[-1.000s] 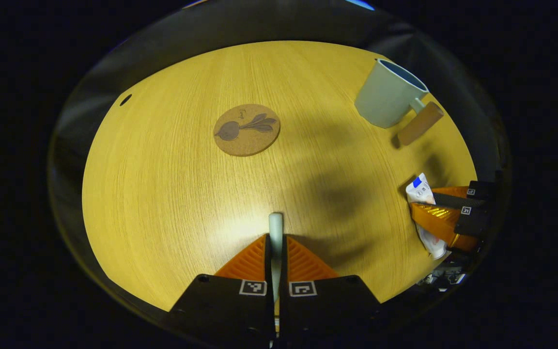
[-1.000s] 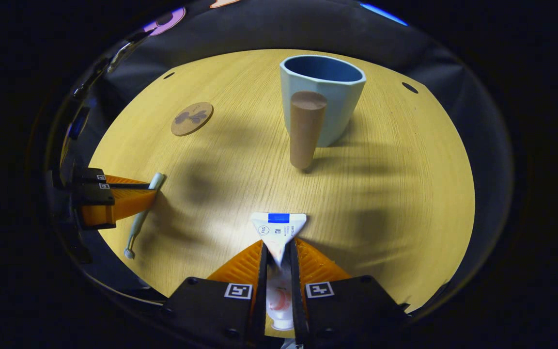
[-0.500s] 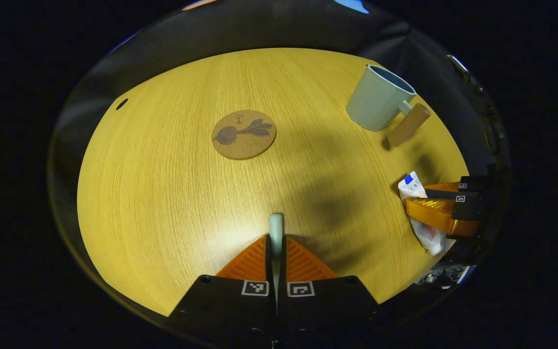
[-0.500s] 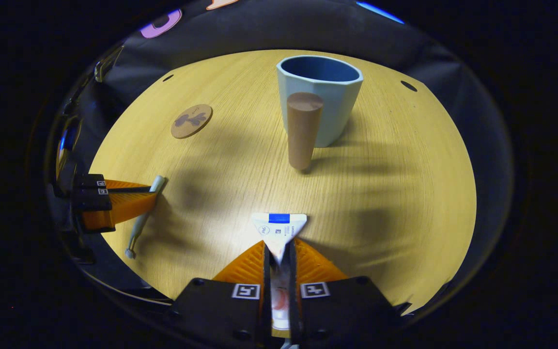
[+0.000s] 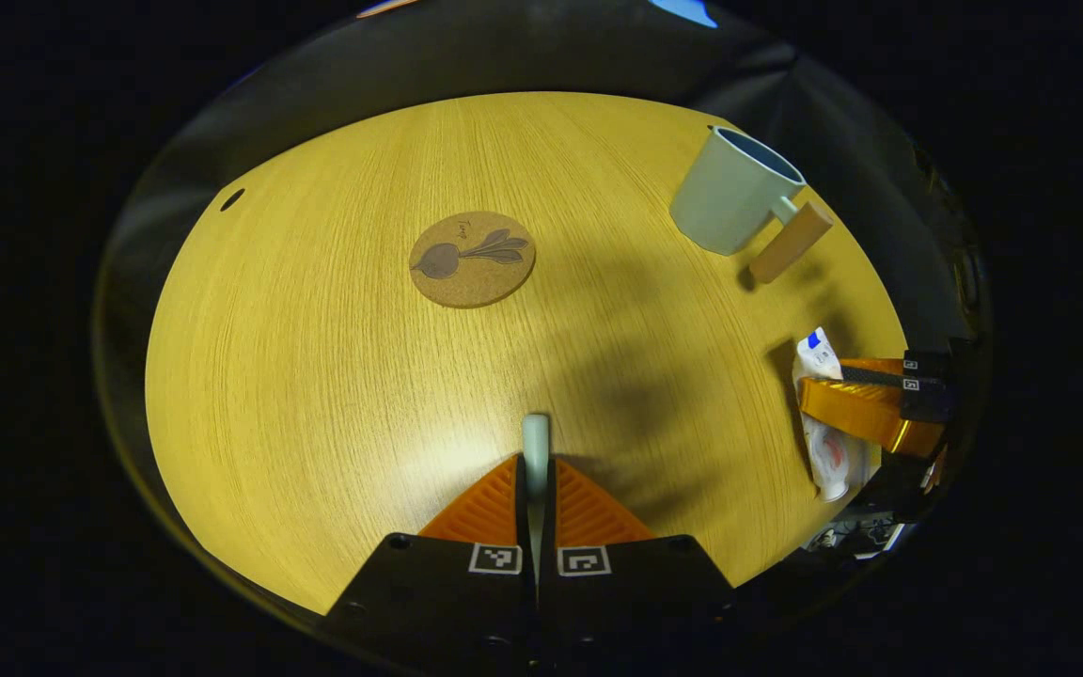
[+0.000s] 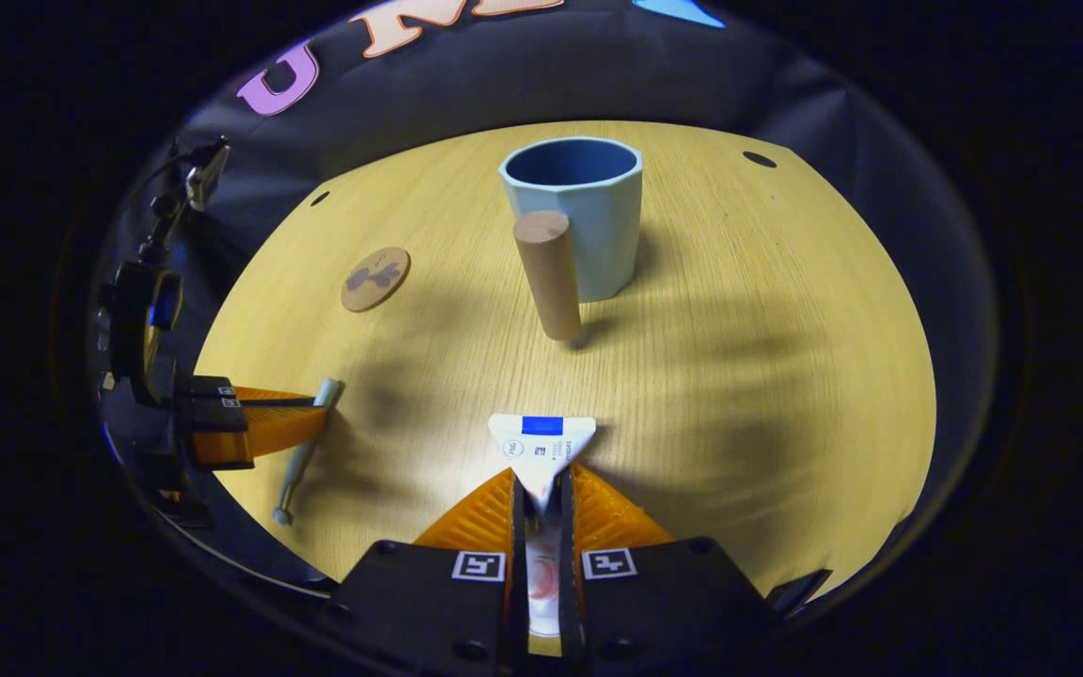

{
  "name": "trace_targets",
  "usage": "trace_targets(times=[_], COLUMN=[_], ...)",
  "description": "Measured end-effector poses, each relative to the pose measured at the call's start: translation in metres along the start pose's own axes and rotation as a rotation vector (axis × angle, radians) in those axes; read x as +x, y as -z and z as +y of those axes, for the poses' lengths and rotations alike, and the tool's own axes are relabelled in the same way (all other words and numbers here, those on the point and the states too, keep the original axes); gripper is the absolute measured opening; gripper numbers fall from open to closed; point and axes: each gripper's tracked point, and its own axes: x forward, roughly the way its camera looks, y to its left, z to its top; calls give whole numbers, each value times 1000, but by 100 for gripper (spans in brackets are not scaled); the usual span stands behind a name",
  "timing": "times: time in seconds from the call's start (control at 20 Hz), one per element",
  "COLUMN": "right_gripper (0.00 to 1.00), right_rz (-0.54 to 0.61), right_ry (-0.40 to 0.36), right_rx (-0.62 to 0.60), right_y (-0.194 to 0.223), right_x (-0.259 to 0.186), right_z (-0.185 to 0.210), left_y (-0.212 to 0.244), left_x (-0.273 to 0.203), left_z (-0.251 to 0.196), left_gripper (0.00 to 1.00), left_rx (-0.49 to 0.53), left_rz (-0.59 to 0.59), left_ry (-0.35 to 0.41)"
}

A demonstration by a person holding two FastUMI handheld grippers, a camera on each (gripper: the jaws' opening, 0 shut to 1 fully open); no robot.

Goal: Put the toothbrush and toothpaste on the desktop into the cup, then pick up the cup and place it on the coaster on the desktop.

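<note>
As counted: one toothbrush (image 5: 535, 440) | one toothpaste (image 6: 541, 447) | one cup (image 6: 573, 212) | one coaster (image 5: 472, 258)

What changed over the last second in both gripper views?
The right gripper, shut on the toothpaste, has risen and pulled back: the cup looks smaller and farther. The left gripper stays shut on the toothbrush, raised slightly. Cup and coaster have not moved on the table.

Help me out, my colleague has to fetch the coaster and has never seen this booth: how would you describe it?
Start from the round wooden table. The coaster is the flat cork disc lying alone on it, well apart from the cup. It carries a dark beet-like drawing, and it is the only flat round thing there.
</note>
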Motion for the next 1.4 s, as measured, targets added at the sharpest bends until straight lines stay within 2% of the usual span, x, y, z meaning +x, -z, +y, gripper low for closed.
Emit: trace_targets(times=[0.15, 0.4, 0.45, 0.6, 0.95, 1.4], right_gripper=[16, 15, 7, 7, 7, 7], right_rz=[-84, -346, -358, -402, -537, -703], right_ry=[-22, -36, -48, -92, -68, -40], right_rx=[9, 2, -11, -28, -95, -52], right_y=[-15, -75, -77, -89, -145, -228], right_x=[-22, -60, -59, -66, -96, -116], right_z=[3, 6, 10, 24, 30, 18], left_y=[0, 0, 0, 0, 0, 1], left_x=[-2, -2, -1, -2, -1, -2], left_z=[0, 0, 0, 0, 0, 0], left_gripper=[0, 0, 0, 0, 0, 0], left_rx=[-6, -2, -2, -5, -14, -31], left_rz=[-1, -3, -4, -6, -14, -17], left_ry=[7, 14, 16, 20, 24, 27])
